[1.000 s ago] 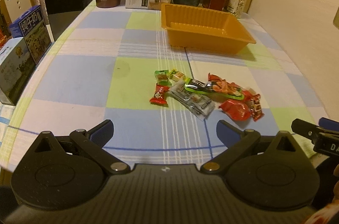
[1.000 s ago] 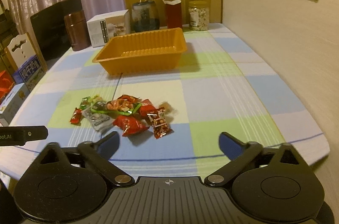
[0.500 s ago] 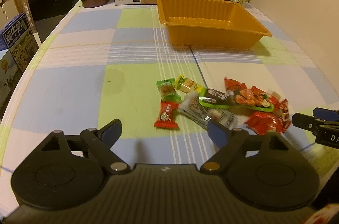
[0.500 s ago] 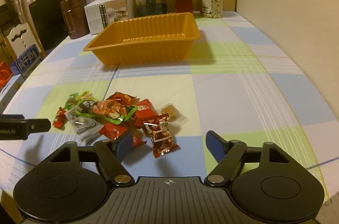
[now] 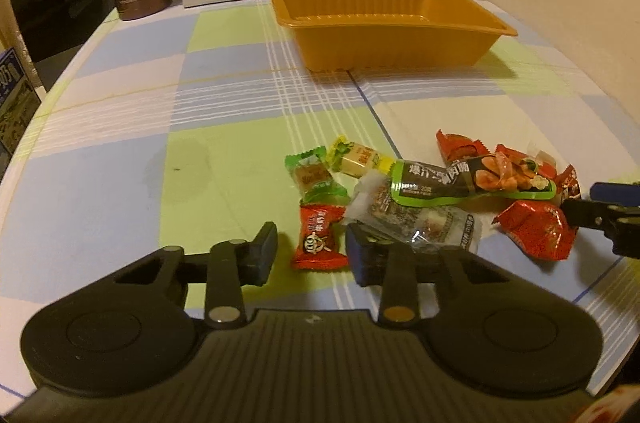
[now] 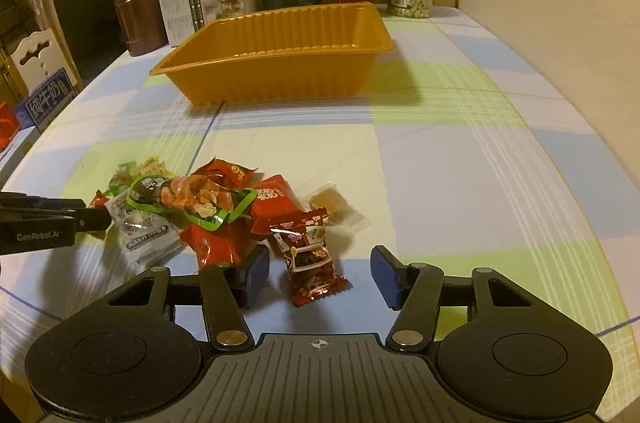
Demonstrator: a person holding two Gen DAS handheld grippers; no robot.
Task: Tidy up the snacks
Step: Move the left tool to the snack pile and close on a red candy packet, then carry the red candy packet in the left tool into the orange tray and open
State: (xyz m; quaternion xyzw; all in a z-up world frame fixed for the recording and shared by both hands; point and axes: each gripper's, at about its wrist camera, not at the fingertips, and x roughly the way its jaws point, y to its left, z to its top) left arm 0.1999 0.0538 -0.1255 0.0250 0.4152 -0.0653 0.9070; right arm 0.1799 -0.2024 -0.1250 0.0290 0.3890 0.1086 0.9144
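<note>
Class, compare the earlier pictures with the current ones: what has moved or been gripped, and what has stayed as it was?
Both grippers have come down towards the snack pile, jaws closing. The left gripper now straddles a small red candy; the right gripper straddles a dark red packet. Neither pad visibly presses yet. The snacks lie unmoved, and the orange tray remains empty.

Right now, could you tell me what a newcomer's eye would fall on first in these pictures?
Probably the empty orange tray, bright at the middle of the checked tablecloth. Next, the colourful pile of snack packets nearer the cameras. The left gripper flanks a small red candy, and the right gripper flanks a dark red packet; both have just been closing, neither pressing yet.
</note>
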